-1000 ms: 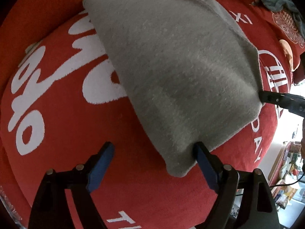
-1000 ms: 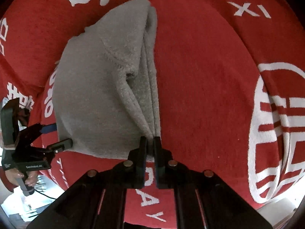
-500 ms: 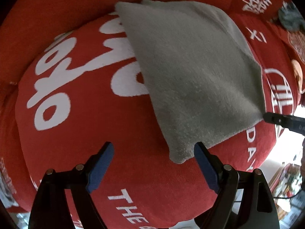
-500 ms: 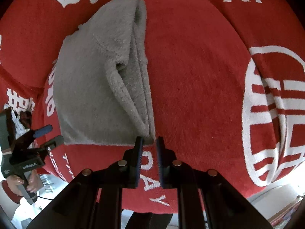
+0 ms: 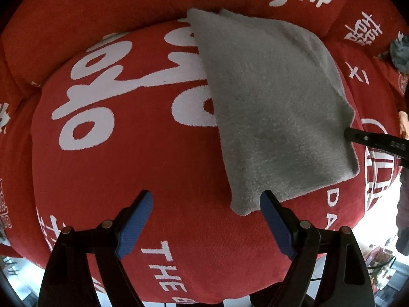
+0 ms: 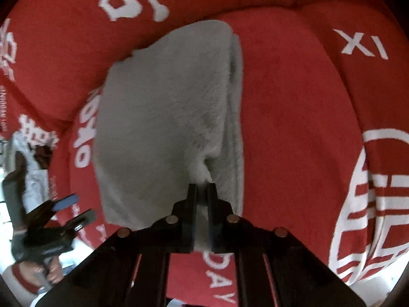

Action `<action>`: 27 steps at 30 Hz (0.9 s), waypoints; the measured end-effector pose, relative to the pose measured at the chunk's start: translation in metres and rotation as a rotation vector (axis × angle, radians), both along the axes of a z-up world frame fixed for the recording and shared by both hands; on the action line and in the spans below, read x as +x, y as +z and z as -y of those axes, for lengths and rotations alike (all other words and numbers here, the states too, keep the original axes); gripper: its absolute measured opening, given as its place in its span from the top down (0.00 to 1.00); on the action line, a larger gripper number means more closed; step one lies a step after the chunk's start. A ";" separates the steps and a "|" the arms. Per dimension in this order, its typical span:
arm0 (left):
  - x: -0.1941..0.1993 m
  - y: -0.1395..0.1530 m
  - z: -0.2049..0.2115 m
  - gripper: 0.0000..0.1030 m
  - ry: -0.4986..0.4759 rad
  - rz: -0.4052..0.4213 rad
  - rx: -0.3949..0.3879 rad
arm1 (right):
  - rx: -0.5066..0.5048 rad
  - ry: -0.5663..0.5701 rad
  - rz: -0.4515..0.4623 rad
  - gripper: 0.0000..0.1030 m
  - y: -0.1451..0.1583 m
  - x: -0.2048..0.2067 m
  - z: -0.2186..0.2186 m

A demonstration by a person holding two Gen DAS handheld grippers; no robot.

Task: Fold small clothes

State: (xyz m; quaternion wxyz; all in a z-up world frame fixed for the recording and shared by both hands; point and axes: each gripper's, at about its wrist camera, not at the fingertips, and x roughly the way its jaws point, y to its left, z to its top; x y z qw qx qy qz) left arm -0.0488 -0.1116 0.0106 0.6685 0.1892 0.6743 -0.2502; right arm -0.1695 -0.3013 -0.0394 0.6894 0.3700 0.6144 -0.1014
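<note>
Grey terry cloth (image 6: 163, 117) was pinched between the nearly closed jaws of the right gripper (image 6: 202, 192); those jaws had just been closing onto a bunched edge of the fabric. A small white tuft of the cloth stood up directly above the fingertips. The left gripper (image 5: 205, 206) stood wide apart with nothing between its blue pads (image 5: 134, 226), and the near corner of the cloth lay just beside its right-hand finger, not clamped. The cloth lay folded on a red cover (image 5: 143, 153) printed with white lettering, its layered edge facing the right gripper. A second, darker garment (image 5: 400, 51) lay well apart at the far right edge of the cover. A hand (image 6: 38, 271) held the left gripper's handle.
</note>
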 end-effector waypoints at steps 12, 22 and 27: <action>-0.002 0.007 -0.013 0.16 0.006 0.016 -0.028 | 0.030 -0.170 -0.098 0.91 0.007 -0.041 0.007; -0.009 0.025 -0.028 0.16 -0.045 0.031 -0.082 | 0.009 -0.166 -0.062 0.72 0.046 -0.061 -0.042; -0.015 0.025 -0.036 0.16 -0.052 0.018 -0.095 | 0.036 -0.167 -0.046 0.65 0.050 -0.061 -0.070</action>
